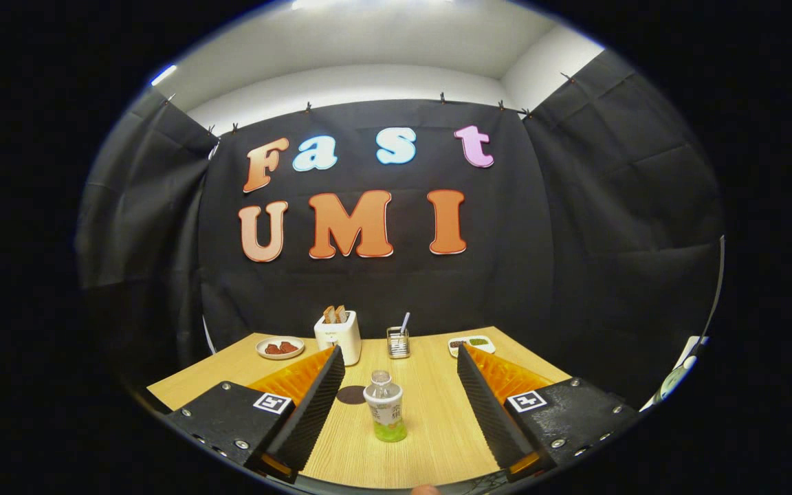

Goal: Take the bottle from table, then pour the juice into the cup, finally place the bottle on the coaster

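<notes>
Fingers of my gripper [396, 405]: spread wide, holding nothing, framing the approach. Bottle [384, 414]: upright on the table [430, 440] between them, uncapped, a little green juice at its bottom, ready for grasping. Coaster [351, 394]: dark disc just beside the bottle, kept clear for set-down. Beyond: toaster [338, 335], utensil holder [398, 342], two plates [280, 348].

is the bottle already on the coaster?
No, the bottle stands upright on the bare table between the open gripper fingers, with the dark round coaster just beside it.
</notes>
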Tool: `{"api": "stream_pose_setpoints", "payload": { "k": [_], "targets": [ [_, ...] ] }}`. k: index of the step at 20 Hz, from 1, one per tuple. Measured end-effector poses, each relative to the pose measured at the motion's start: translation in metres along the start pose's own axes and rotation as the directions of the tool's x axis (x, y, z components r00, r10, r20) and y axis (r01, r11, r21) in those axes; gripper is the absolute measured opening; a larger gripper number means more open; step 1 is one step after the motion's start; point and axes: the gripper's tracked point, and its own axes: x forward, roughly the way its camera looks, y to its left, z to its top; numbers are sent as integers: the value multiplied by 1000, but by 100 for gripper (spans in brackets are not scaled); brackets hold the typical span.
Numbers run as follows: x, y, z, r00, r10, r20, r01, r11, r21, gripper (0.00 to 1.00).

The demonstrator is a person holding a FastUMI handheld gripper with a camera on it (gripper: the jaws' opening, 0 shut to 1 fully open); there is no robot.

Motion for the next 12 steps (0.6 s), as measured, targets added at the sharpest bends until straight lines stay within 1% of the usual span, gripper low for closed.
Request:
{"api": "stream_pose_setpoints", "payload": {
  "k": [6, 9, 10, 12],
  "targets": [
    [21, 19, -41, 999, 37, -34, -39, 997, -60, 98],
    [37, 23, -65, 997, 43, -60, -47, 997, -61, 98],
    [45, 22, -73, 997, 37, -61, -41, 997, -68, 98],
    [59, 12, -96, 997, 0, -80, -8, 995, -100, 98]
  ]
}}
